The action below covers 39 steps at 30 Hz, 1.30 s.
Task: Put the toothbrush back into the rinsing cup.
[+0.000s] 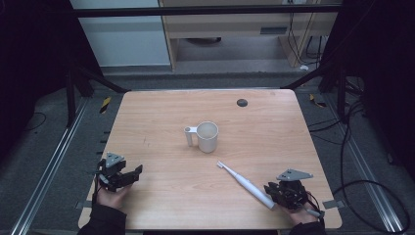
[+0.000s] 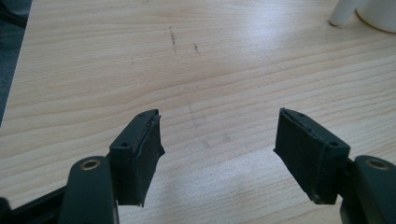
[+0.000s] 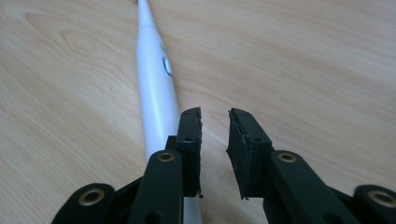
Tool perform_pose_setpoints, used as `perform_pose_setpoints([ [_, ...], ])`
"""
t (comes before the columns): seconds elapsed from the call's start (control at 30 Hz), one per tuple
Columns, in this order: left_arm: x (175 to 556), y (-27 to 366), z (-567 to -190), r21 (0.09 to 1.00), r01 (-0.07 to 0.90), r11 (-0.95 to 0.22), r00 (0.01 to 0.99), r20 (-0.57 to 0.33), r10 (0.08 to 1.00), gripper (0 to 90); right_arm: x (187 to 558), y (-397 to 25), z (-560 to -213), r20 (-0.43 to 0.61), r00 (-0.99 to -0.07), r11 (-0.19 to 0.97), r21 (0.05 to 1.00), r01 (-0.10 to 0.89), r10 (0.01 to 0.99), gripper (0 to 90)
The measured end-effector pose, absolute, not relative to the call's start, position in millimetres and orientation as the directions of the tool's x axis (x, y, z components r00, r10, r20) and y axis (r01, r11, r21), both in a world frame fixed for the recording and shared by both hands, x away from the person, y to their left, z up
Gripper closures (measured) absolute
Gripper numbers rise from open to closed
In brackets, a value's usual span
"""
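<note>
A white cup (image 1: 208,136) with a side handle stands upright near the table's middle; its base (image 2: 380,14) peeks into the top right of the left gripper view. A white electric toothbrush (image 1: 244,184) lies flat, slanting from the middle toward the front right, brush head toward the cup. My right gripper (image 1: 270,190) sits at its handle end. In the right gripper view the toothbrush (image 3: 154,79) runs alongside the outside of one jaw, and the right gripper (image 3: 215,114) holds a narrow empty gap. My left gripper (image 1: 133,174) rests at the front left, and the left gripper (image 2: 217,126) is wide open over bare wood.
A small black round disc (image 1: 242,102) sits in the wooden table (image 1: 161,112) near its far edge. Cables (image 1: 350,147) trail on the floor to the right. A pale cabinet (image 1: 230,24) stands beyond the table.
</note>
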State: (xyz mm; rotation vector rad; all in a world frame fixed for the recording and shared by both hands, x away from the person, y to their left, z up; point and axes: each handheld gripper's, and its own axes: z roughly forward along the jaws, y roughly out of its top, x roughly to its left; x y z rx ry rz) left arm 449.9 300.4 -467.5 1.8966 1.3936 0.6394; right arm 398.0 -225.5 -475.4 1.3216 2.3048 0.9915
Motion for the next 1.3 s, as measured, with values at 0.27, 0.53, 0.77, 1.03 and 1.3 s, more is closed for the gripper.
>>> perform_pose_setpoints([
  [0.27, 451, 301, -467, 0.765, 0.615, -0.191, 0.305, -0.007, 0.952, 30.4, 409, -217, -456, 0.041, -0.520, 0.332, 0.726, 0.602, 0.853, 62.7],
  [0.53, 451, 301, -467, 0.766, 0.613, -0.195, 0.306, -0.003, 0.952, 30.4, 420, -203, -446, 0.017, -0.521, 0.342, 0.736, 0.584, 0.854, 55.1],
  [0.77, 452, 302, -467, 0.764, 0.614, -0.197, 0.310, -0.004, 0.951, 30.7, 432, -189, -445, -0.006, -0.550, 0.387, 0.718, 0.579, 0.835, 53.2],
  [1.03, 452, 301, -467, 0.763, 0.615, -0.198, 0.312, -0.004, 0.950, 30.7, 440, -170, -446, -0.048, -0.605, 0.470, 0.678, 0.565, 0.795, 58.3],
  [1.3, 453, 302, -467, 0.762, 0.616, -0.199, 0.313, -0.004, 0.950, 30.7, 452, -157, -444, -0.069, -0.612, 0.504, 0.644, 0.576, 0.788, 60.9],
])
